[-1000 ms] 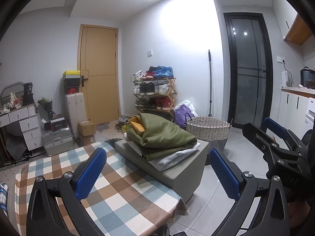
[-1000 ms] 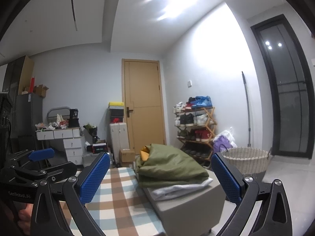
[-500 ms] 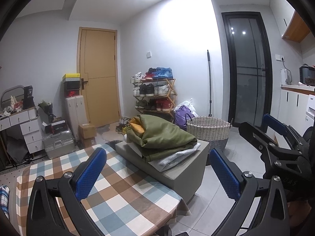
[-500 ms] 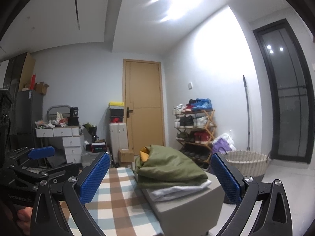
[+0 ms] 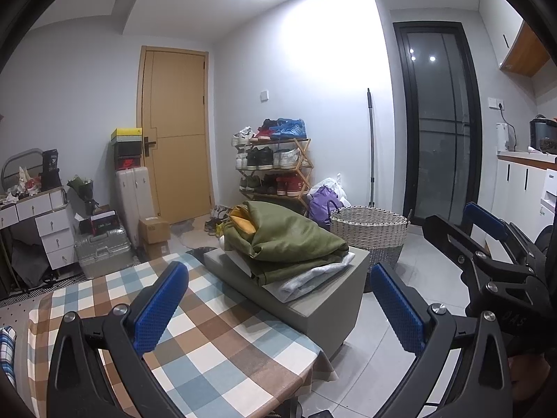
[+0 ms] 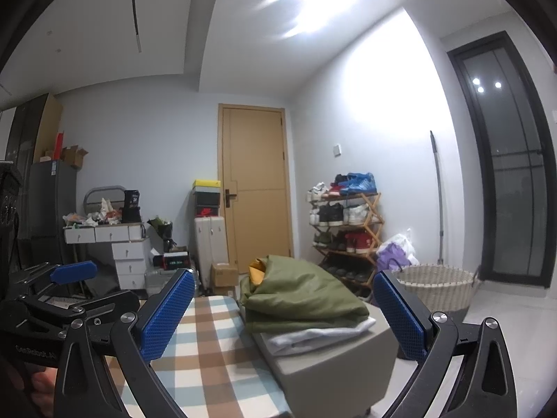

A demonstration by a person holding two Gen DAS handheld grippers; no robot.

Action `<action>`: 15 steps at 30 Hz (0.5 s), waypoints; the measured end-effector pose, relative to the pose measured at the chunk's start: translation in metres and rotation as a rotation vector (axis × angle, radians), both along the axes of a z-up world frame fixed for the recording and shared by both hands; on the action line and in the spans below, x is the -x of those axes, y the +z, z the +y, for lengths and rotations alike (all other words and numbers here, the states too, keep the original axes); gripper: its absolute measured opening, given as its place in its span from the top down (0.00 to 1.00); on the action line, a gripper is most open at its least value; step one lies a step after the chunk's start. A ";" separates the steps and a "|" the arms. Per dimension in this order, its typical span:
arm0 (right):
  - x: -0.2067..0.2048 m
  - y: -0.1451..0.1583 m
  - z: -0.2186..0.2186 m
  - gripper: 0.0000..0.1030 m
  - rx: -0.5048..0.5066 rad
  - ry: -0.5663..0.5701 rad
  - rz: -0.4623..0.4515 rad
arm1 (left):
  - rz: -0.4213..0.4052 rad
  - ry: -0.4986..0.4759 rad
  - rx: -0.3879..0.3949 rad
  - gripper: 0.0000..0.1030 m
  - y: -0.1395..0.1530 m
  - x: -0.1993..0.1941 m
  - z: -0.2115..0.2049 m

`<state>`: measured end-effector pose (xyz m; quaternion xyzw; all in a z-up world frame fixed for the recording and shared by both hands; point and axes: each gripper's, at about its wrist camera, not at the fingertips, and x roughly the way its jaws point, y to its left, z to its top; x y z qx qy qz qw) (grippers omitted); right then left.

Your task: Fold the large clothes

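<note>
Both cameras tilted up slightly; left gripper (image 5: 275,304) and right gripper (image 6: 283,313) gape wide, empty. Grabbing the green garment (image 5: 289,240) one-sided could topple the pile off the box (image 5: 327,299).

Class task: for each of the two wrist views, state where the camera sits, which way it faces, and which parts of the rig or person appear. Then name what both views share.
Left wrist: sits behind the open left tool, faces across the checked table towards the green garment; the right tool shows at right.
Right wrist: sits behind the open right tool, faces the same pile, tilted higher; the left tool shows at left.
Shared: garment, grey box, door, shoe rack, basket.
</note>
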<state>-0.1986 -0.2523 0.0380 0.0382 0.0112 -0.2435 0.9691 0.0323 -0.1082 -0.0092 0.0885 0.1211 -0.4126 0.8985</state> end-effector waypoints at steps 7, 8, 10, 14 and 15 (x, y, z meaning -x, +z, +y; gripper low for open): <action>-0.002 -0.001 -0.001 0.00 -0.002 0.004 0.003 | -0.005 0.004 0.009 0.01 -0.001 0.001 0.001; -0.002 -0.001 -0.001 0.00 -0.003 0.003 0.004 | -0.006 0.006 0.005 0.01 -0.001 0.001 0.000; -0.003 -0.001 -0.002 0.00 -0.008 0.002 0.005 | -0.004 0.006 0.003 0.01 -0.001 0.001 -0.001; -0.003 -0.001 -0.006 0.00 -0.024 0.002 0.003 | 0.003 0.008 0.011 0.01 -0.001 0.000 -0.001; -0.003 -0.001 -0.007 0.00 -0.026 0.002 0.003 | 0.005 0.006 0.009 0.01 -0.001 -0.001 -0.001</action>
